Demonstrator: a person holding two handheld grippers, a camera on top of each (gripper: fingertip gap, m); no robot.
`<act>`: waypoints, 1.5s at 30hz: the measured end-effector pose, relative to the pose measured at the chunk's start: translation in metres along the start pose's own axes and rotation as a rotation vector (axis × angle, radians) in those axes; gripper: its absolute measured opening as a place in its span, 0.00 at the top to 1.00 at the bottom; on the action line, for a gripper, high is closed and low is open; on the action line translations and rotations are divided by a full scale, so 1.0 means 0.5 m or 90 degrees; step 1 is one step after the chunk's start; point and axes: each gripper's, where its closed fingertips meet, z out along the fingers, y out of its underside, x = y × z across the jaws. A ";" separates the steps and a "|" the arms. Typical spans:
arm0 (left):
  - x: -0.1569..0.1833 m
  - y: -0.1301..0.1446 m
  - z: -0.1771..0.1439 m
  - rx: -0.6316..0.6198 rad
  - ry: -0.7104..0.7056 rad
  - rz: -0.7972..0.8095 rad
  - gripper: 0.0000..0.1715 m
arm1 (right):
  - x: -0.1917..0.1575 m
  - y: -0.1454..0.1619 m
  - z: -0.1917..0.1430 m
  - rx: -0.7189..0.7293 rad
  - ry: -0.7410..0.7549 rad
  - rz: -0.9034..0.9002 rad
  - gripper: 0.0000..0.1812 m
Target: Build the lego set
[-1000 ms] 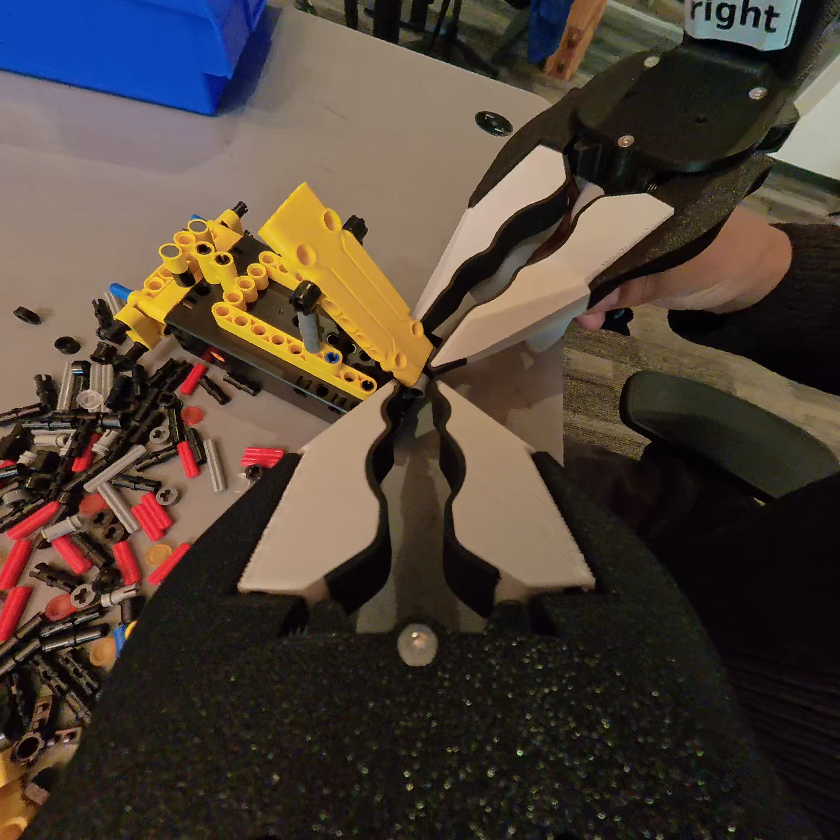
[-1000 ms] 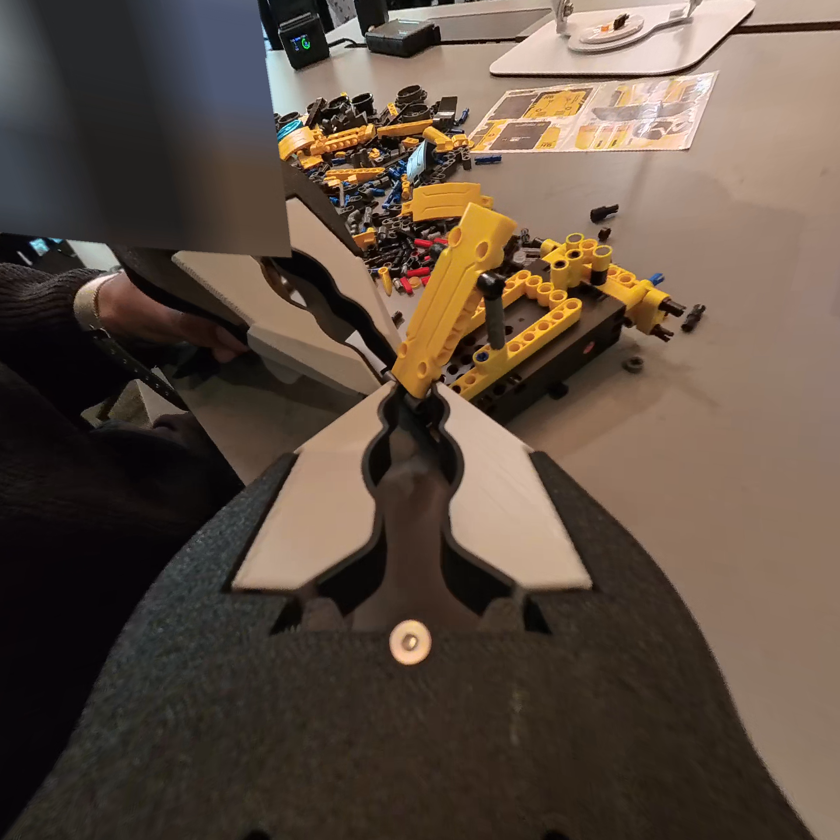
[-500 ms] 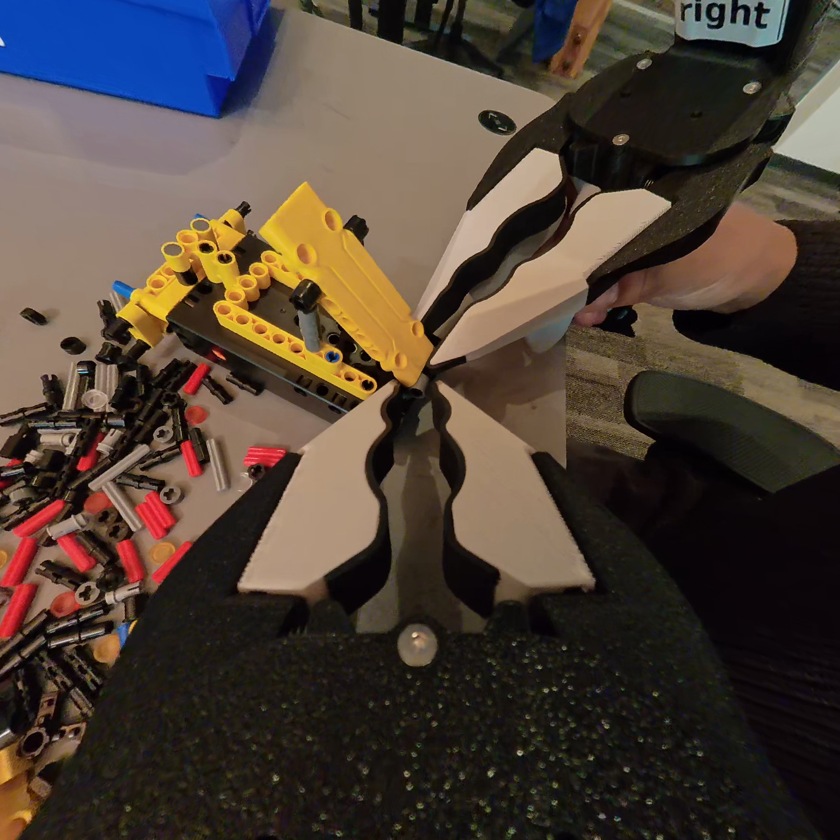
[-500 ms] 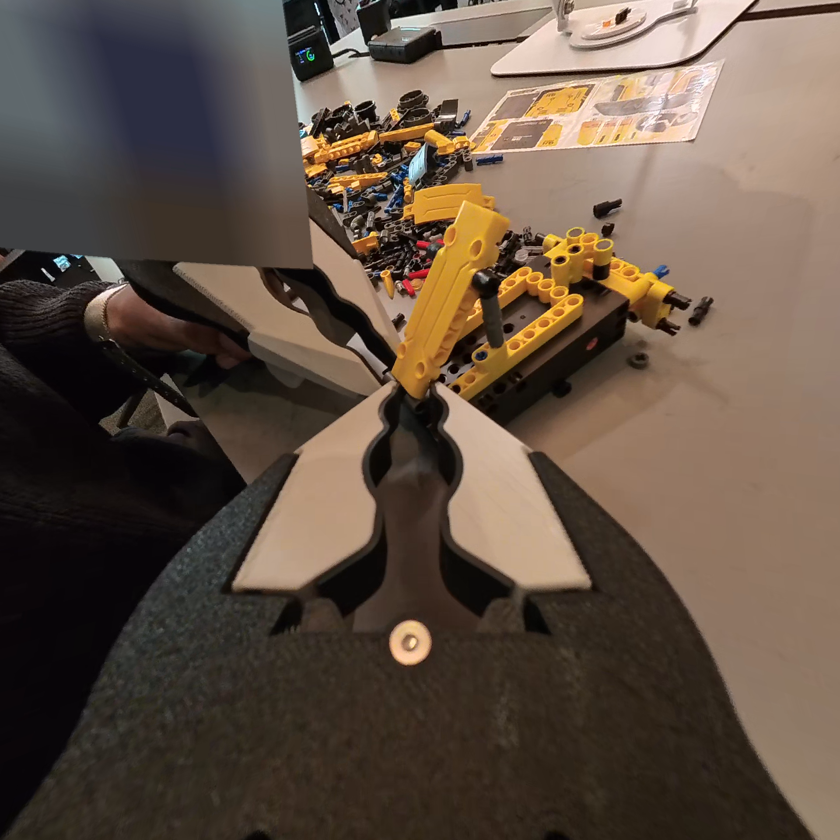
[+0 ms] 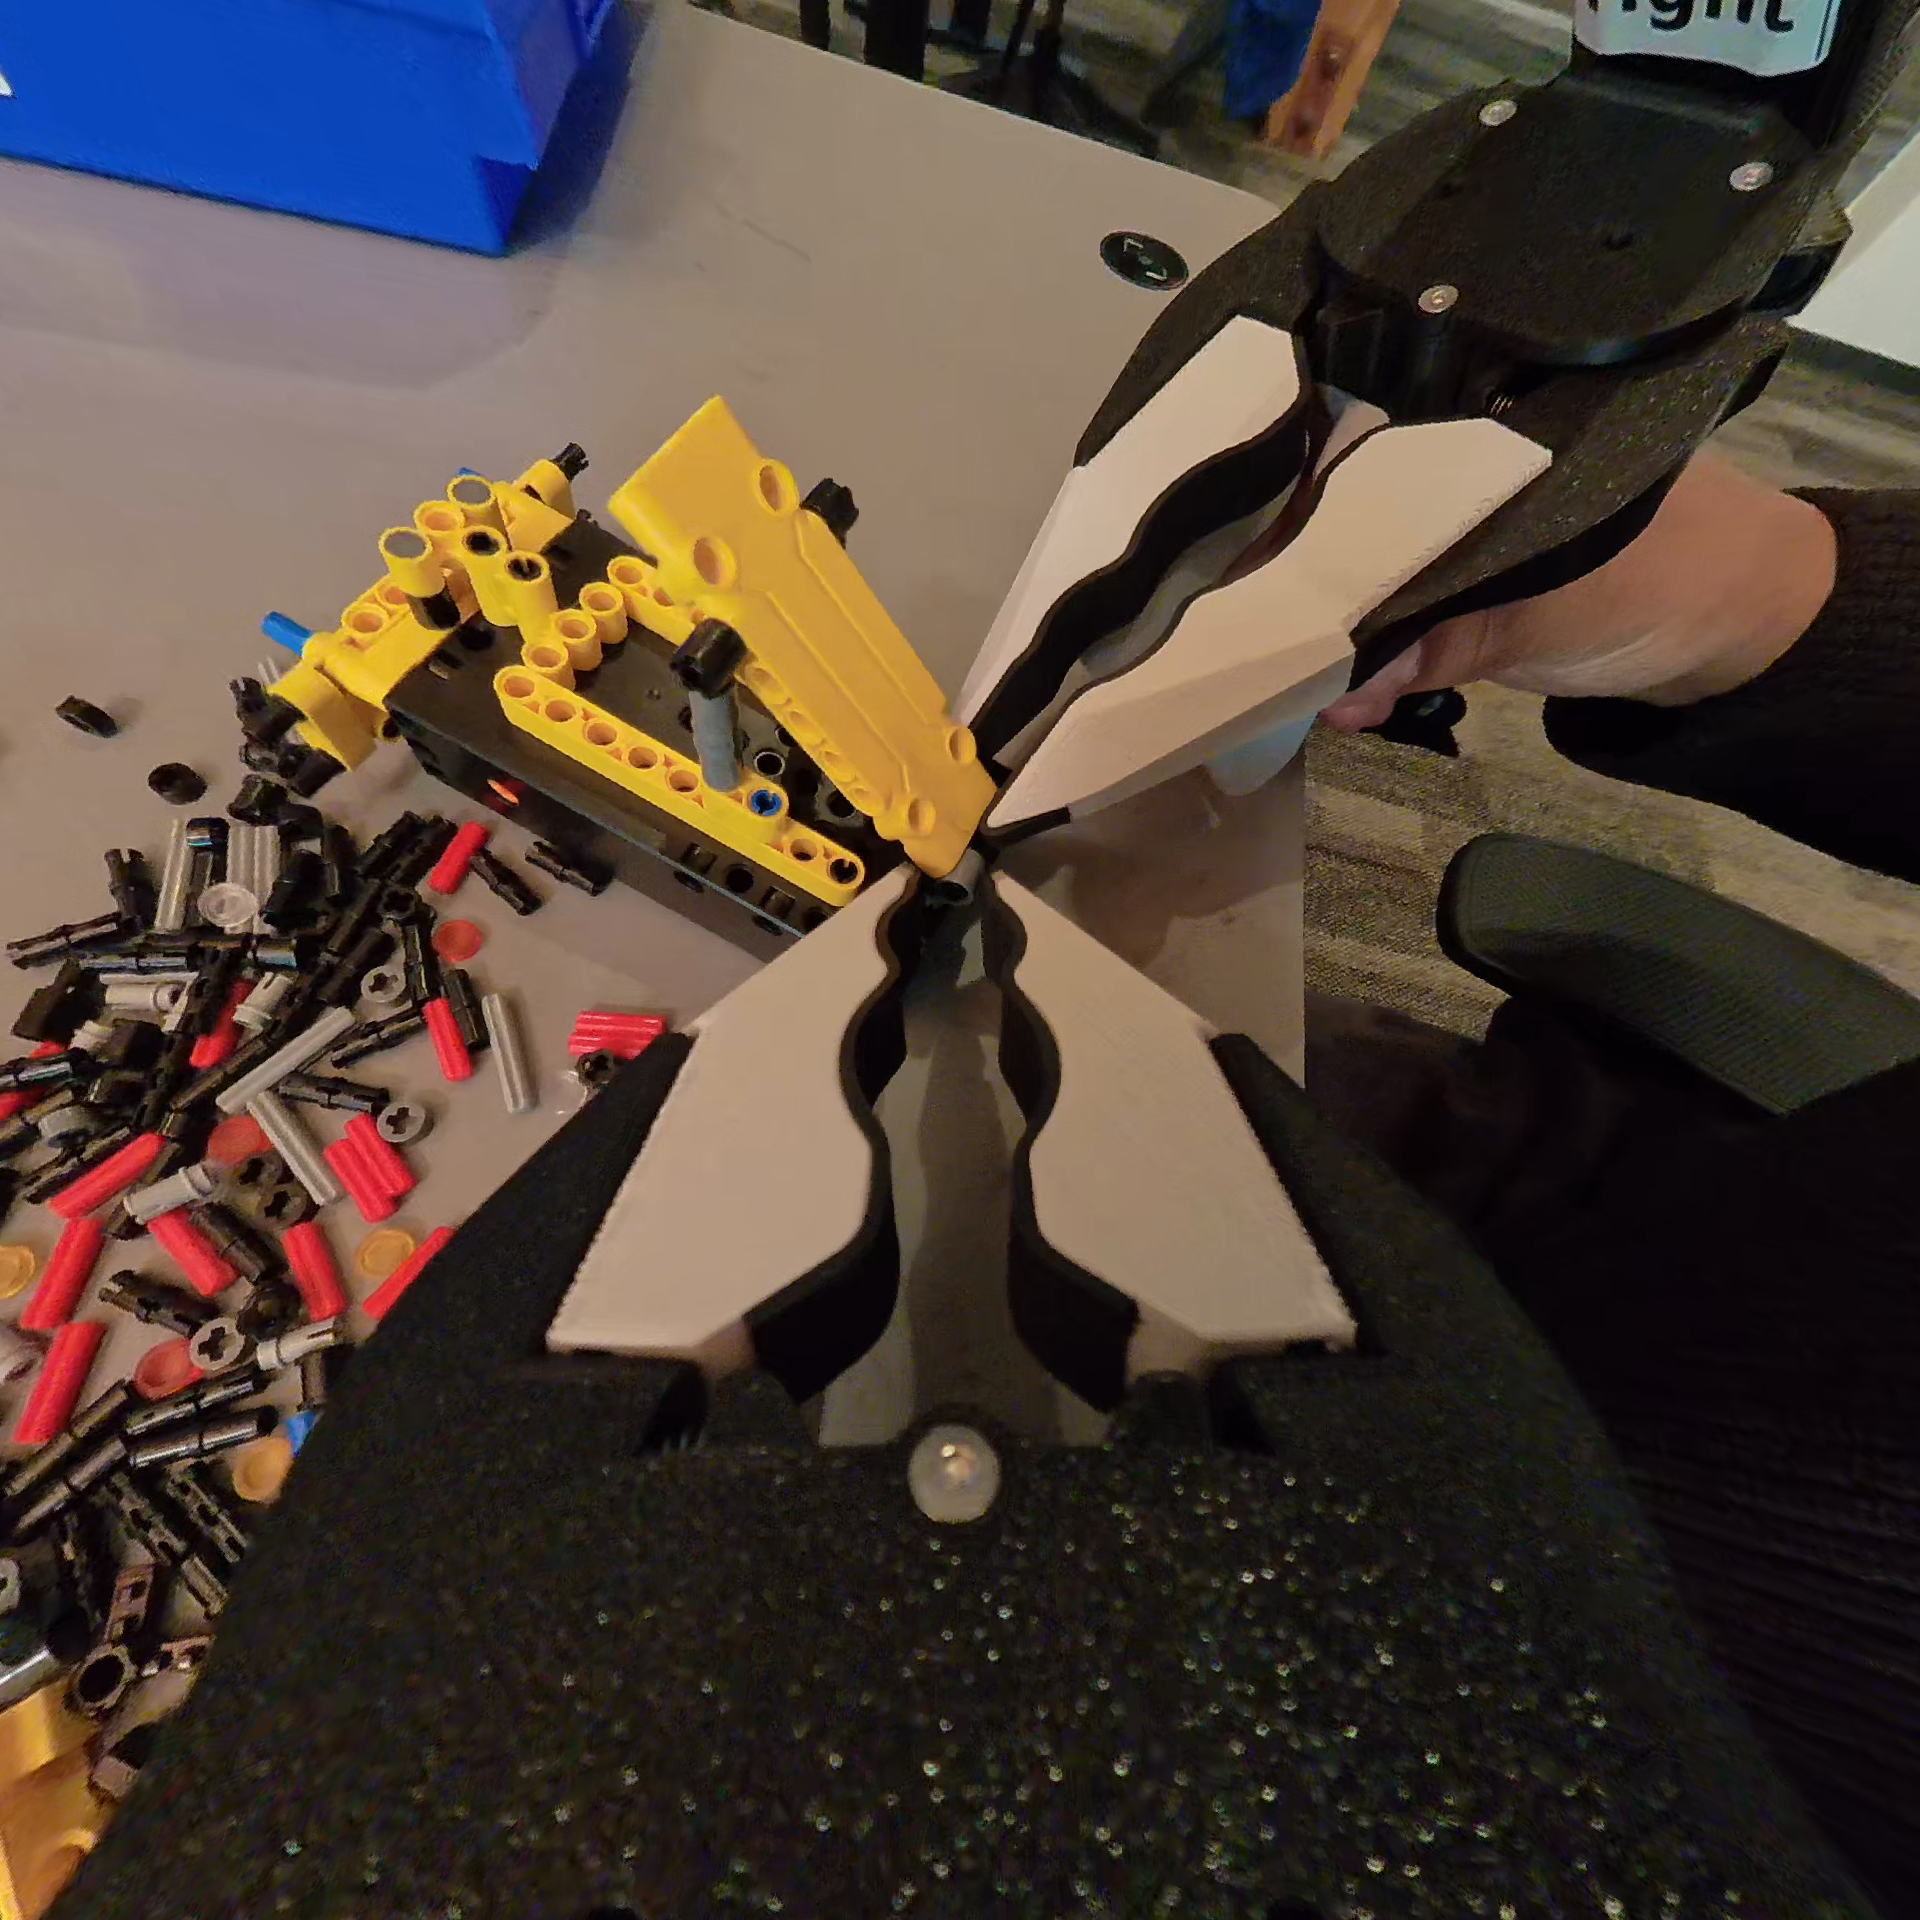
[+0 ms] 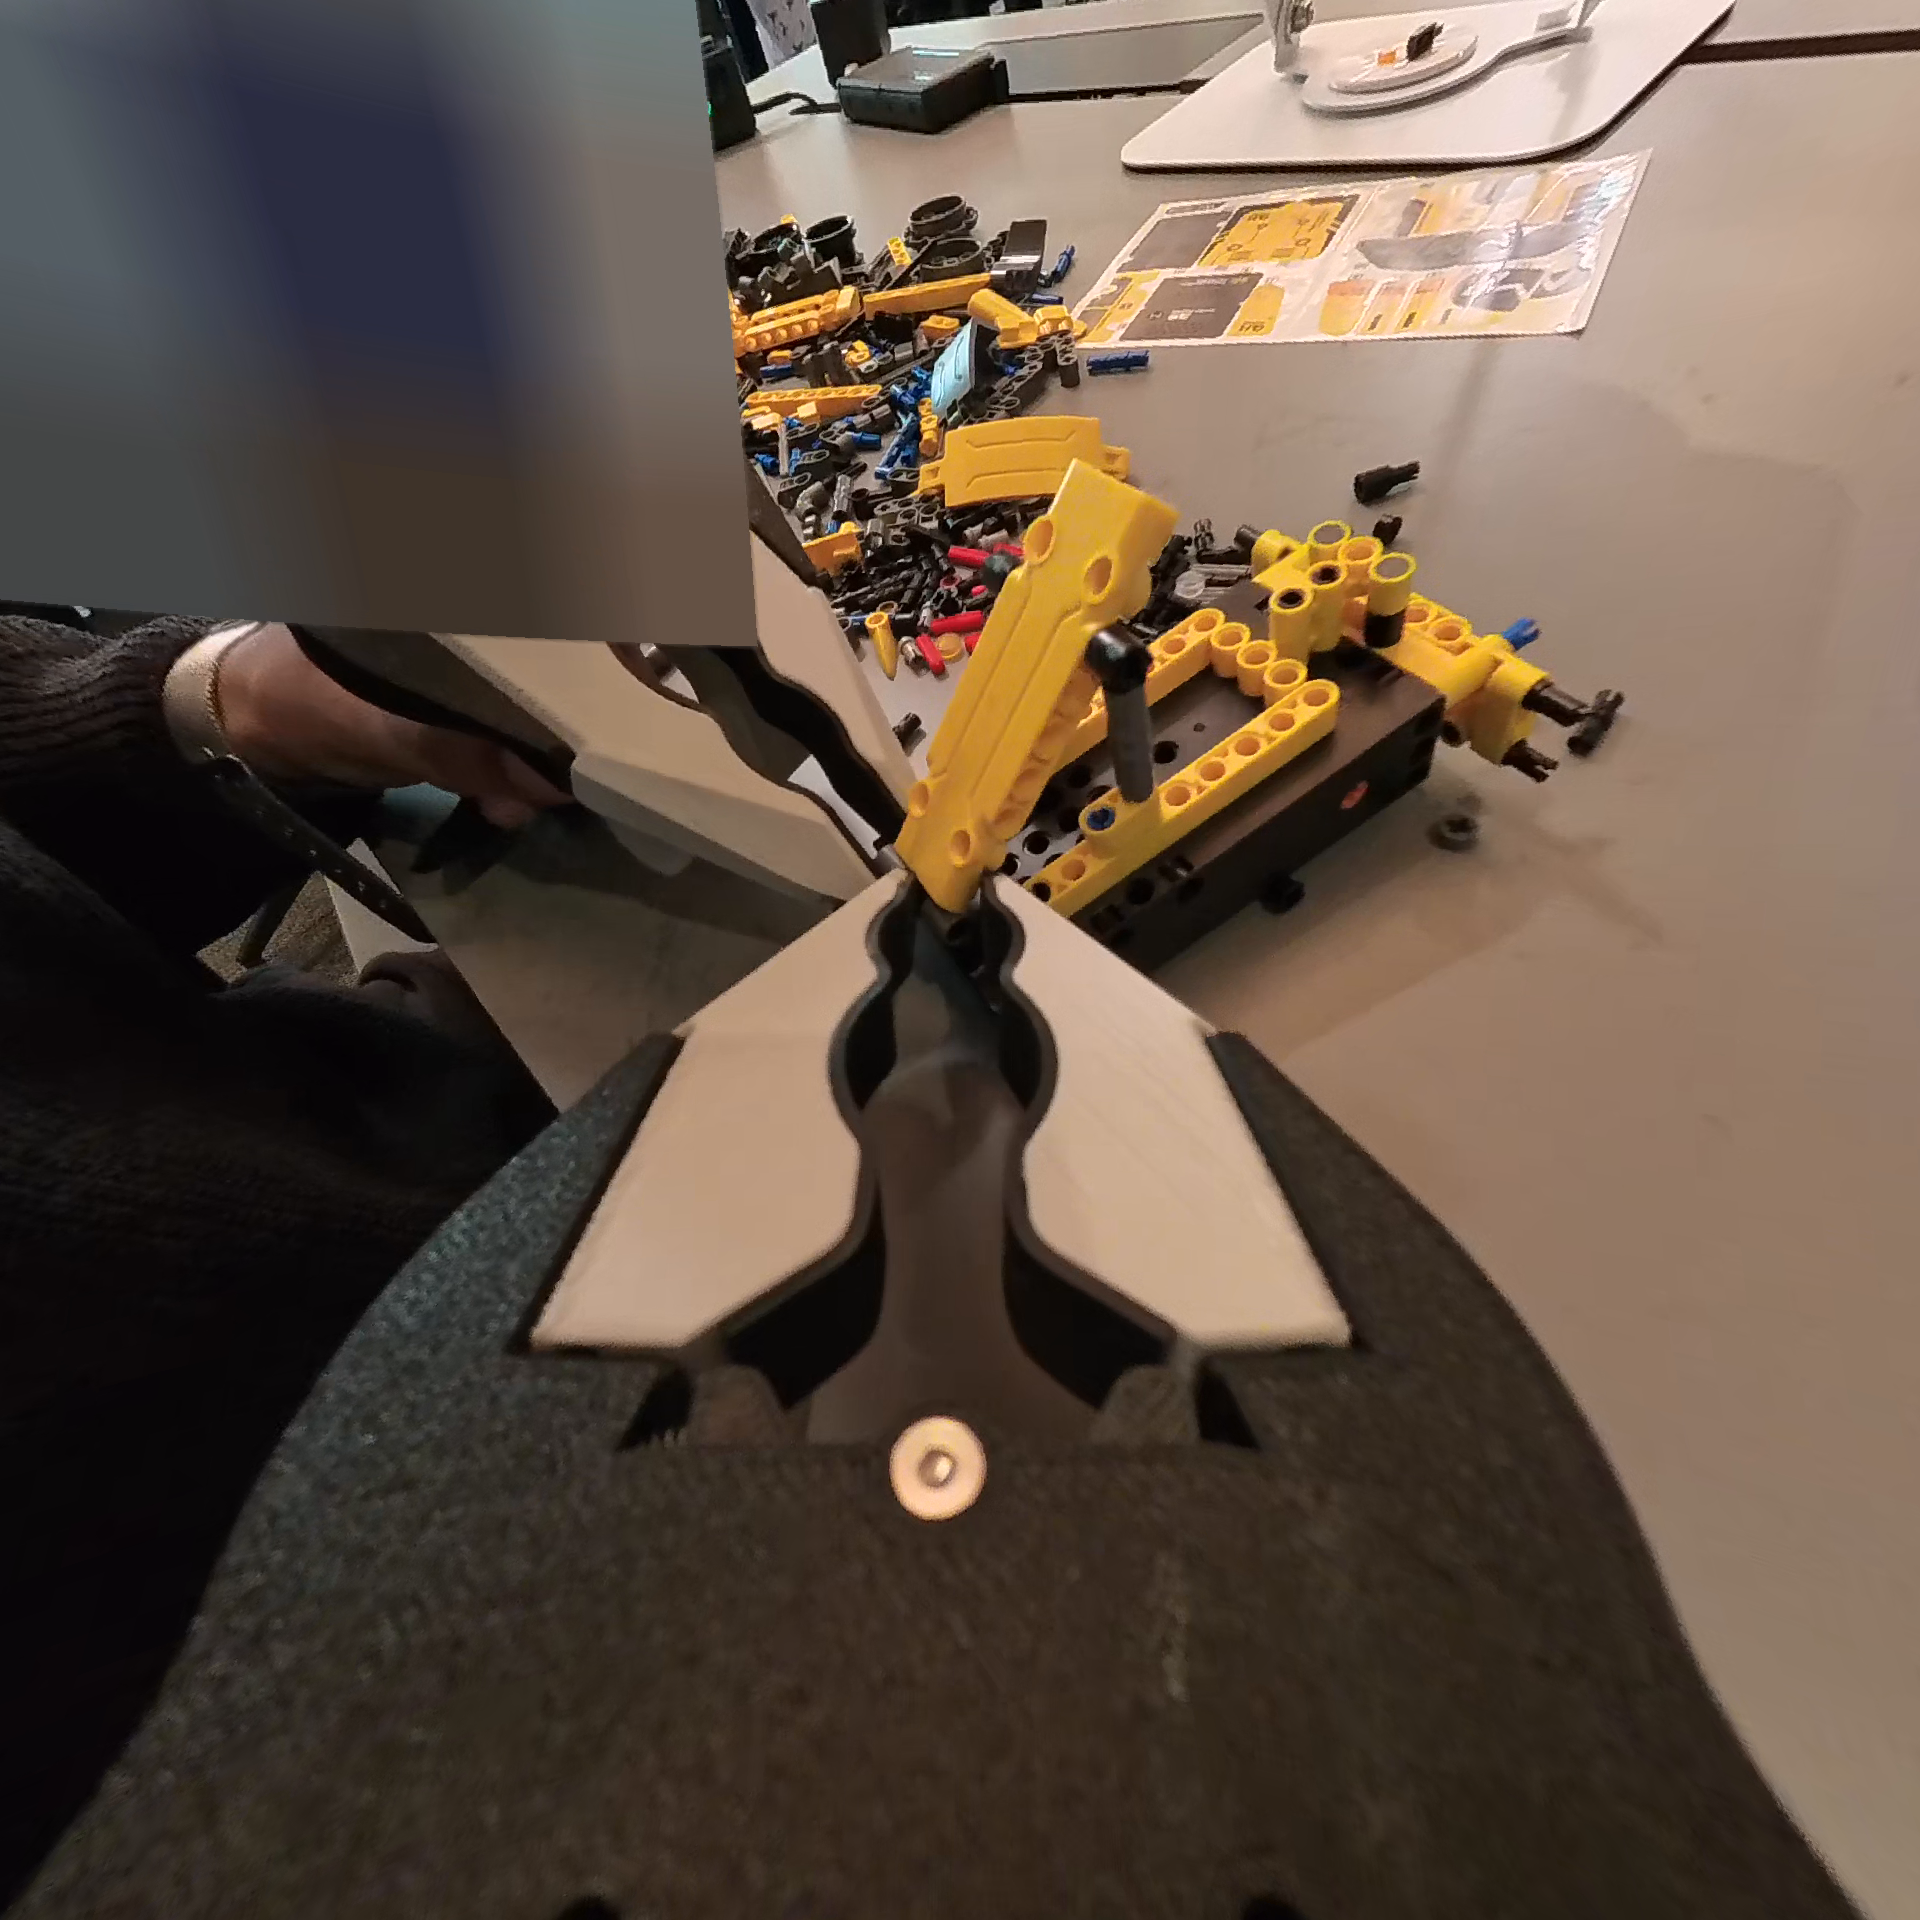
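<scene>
A black-and-yellow brick model (image 5: 623, 727) (image 6: 1299, 769) lies on the grey table. A long yellow panel (image 5: 800, 644) (image 6: 1029, 707) slants up from its near end, propped by a grey strut (image 5: 717, 727). My right gripper (image 6: 945, 894) is shut on the panel's lower end; it also shows in the left wrist view (image 5: 987, 816), coming in from the upper right. My left gripper (image 5: 951, 899) is shut on a small grey pin (image 5: 964, 885) right at that same panel end. In the right wrist view the left gripper (image 6: 883, 852) comes in from the left.
Loose red, black and grey pins (image 5: 208, 1143) lie left of the model. A blue bin (image 5: 291, 104) stands far left. A pile of yellow and black parts (image 6: 883, 343) and a printed sheet (image 6: 1371, 260) lie beyond. A chair armrest (image 5: 1683, 966) sits off the table edge. The grippers are tip to tip, or close to it.
Both grippers stay closed at the panel's lower end. The views have shifted only slightly; the model and the panel keep their pose.
</scene>
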 end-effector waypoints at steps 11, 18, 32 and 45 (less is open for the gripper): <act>-0.002 -0.001 -0.002 0.007 0.038 -0.059 0.95 | 0.001 -0.005 0.003 0.005 -0.007 0.025 0.94; -0.002 -0.001 -0.002 0.016 0.034 -0.108 0.95 | 0.002 -0.006 0.003 0.011 -0.004 0.046 0.94; 0.001 -0.025 -0.031 0.091 0.019 -0.110 0.86 | 0.001 -0.008 0.010 0.013 -0.002 0.100 0.95; -0.036 0.017 -0.027 0.011 0.075 -0.221 0.86 | -0.007 -0.014 0.012 0.018 -0.010 0.072 0.87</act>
